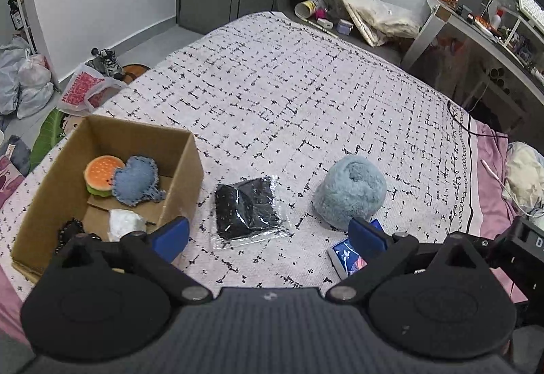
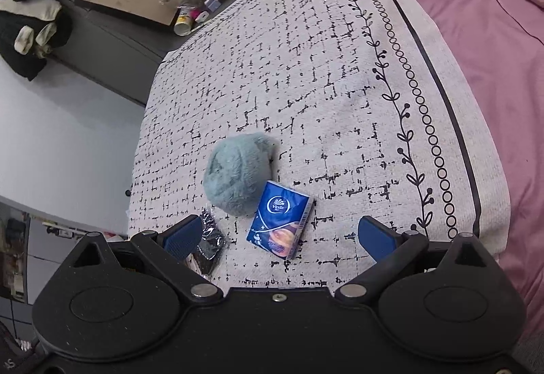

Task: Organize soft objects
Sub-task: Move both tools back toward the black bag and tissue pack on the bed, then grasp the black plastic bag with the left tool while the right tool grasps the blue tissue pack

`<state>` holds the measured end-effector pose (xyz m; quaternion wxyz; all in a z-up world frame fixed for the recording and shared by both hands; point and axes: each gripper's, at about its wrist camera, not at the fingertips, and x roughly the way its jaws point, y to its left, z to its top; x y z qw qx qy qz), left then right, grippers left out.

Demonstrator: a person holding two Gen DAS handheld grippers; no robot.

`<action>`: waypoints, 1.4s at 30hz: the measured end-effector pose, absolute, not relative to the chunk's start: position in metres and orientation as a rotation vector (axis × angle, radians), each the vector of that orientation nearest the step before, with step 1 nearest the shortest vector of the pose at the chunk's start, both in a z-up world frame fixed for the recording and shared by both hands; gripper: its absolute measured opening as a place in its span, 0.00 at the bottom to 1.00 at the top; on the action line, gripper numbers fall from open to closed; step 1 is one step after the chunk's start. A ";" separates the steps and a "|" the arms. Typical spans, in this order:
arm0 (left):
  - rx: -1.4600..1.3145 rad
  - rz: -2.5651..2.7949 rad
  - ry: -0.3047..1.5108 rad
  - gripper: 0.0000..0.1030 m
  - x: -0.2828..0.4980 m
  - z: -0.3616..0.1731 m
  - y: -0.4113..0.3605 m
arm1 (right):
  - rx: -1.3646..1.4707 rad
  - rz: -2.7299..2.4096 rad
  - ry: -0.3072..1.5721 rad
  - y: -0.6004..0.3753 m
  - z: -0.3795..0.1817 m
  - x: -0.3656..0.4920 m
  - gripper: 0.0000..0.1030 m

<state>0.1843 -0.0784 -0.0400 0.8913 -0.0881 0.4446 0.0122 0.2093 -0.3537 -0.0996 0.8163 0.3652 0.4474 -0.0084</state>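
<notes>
A cardboard box (image 1: 185, 166) sits on the bed at the left and holds a plush burger (image 1: 100, 173), a denim heart cushion (image 1: 137, 182), a white soft item (image 1: 124, 222) and a dark item (image 1: 69, 231). On the bedspread lie a black cloth in a clear bag (image 1: 248, 207), a fluffy blue-grey plush (image 1: 350, 192) and a blue tissue pack (image 1: 346, 256). My left gripper (image 1: 270, 238) is open and empty, just above the bag. My right gripper (image 2: 278, 238) is open and empty over the tissue pack (image 2: 280, 224), with the plush (image 2: 238, 175) beyond it and the bag (image 2: 209, 244) at its left finger.
The bed has a white checked spread (image 1: 289, 85) and a pink sheet (image 2: 476, 17) on the right. Bags and shoes (image 1: 105, 63) lie on the floor to the left. A cluttered desk (image 1: 476, 20) stands at the far right. A black cable (image 1: 476, 129) lies on the bed's edge.
</notes>
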 end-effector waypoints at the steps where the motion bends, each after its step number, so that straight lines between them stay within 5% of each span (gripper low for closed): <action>1: -0.183 0.024 0.925 0.97 0.186 -0.042 -0.080 | 0.785 -0.020 0.957 -0.354 -0.101 0.210 0.96; 42: -0.138 0.134 1.086 0.89 0.273 -0.164 -0.095 | 0.735 -0.061 1.112 -0.305 -0.160 0.272 0.91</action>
